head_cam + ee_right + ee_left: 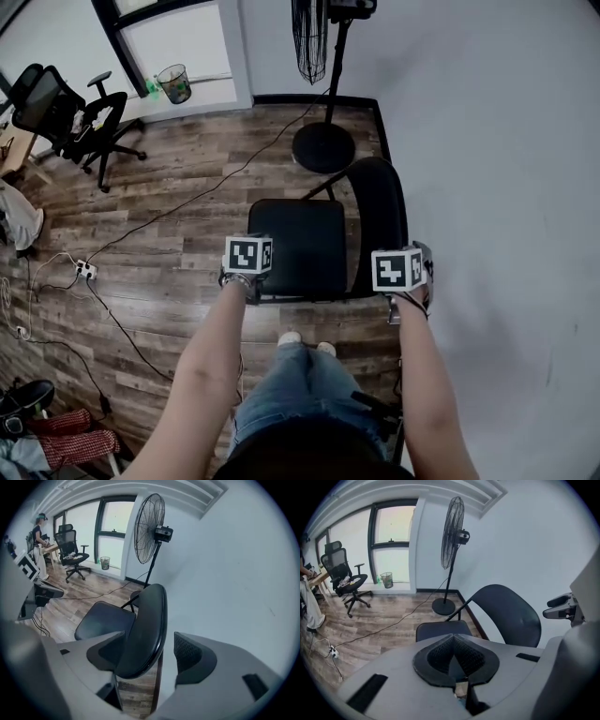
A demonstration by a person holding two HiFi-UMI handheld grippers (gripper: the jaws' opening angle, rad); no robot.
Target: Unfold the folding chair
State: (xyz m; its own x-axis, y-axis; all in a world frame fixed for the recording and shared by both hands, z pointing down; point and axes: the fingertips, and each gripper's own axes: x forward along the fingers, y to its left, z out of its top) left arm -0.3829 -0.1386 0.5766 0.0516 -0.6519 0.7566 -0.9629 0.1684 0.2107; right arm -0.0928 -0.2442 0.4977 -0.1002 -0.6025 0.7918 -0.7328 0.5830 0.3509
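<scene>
The black folding chair stands open beside the wall, its seat (298, 246) flat and its backrest (380, 220) upright. My left gripper (249, 258) hovers over the seat's near left corner. It is shut, pads together with nothing between them (452, 656), and beyond it lie the seat (440, 630) and backrest (506, 613). My right gripper (405, 272) is at the backrest's near edge. Its jaws stand open (150, 656) around the backrest (147, 630), seen edge-on. The backrest overlaps the left pad; a clear gap separates it from the right pad (190, 656).
A pedestal fan (323, 147) stands just beyond the chair, its cable running left over the wood floor. The white wall (506, 187) is close on the right. An office chair (70, 112), a bin (174, 82) and a power strip (86, 270) lie to the left. A person (40, 541) stands far off.
</scene>
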